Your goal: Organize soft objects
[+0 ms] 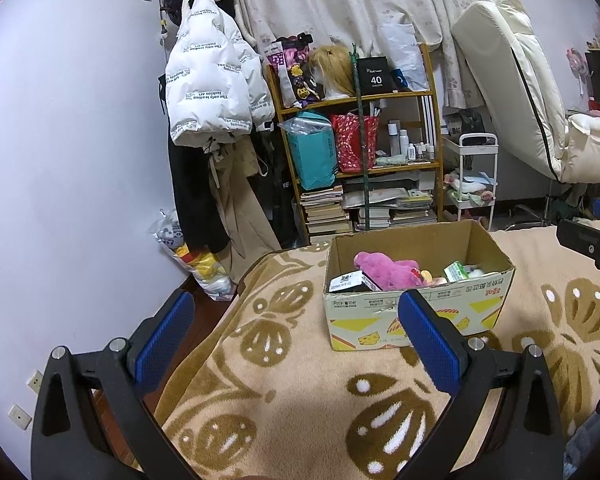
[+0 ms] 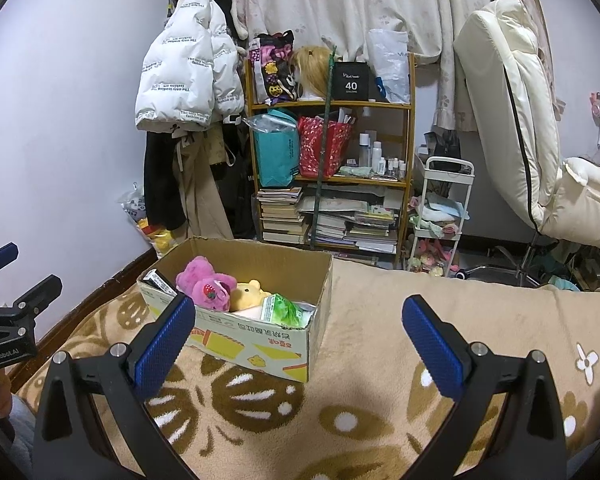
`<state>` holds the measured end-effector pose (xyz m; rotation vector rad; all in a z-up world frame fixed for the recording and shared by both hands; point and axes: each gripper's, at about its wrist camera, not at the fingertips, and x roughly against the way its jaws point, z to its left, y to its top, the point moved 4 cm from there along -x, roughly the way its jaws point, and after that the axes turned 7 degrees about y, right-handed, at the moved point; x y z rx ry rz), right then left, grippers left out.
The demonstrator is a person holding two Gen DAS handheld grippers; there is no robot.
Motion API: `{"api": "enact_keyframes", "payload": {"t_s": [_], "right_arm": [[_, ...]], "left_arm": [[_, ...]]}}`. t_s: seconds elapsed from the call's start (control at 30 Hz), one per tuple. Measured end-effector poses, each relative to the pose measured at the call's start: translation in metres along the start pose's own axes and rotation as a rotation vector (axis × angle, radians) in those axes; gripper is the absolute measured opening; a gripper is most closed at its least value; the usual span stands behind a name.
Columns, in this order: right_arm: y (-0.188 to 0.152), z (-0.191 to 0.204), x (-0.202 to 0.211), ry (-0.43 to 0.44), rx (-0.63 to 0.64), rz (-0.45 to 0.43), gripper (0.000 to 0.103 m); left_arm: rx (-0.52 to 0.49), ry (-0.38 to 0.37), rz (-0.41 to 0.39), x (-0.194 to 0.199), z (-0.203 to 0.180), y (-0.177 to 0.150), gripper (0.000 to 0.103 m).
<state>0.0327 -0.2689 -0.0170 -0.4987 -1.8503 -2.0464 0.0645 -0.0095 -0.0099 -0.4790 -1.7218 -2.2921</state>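
Looks mostly done: pink plush [image 2: 204, 282], yellow plush [image 2: 251, 289] already inside cardboard box [image 2: 236, 330] at 12 o'clock. Left gripper [image 1: 296, 334], right gripper [image 2: 300, 336] both spread wide, empty. Blanket [image 2: 380, 360] bare.

White puffer jacket [image 2: 188, 84] beside cluttered wooden shelf [image 2: 332, 106], cream recliner [image 2: 512, 120]

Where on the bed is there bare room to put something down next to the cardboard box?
The blanket is bare to the right of the cardboard box, out to the bed's far edge, and in front of the box toward both open grippers. The box itself is crowded: pink plush, yellow plush, green packet.
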Motion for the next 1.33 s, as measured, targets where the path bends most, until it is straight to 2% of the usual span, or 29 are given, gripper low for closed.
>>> {"api": "enact_keyframes", "payload": {"t_s": [1.33], "right_arm": [[0.0007,-0.0058,0.0000,0.006,0.002,0.005,0.103]], "left_arm": [[0.017,-0.006,0.012,-0.0009,0.0003,-0.0021,0.101]]}}
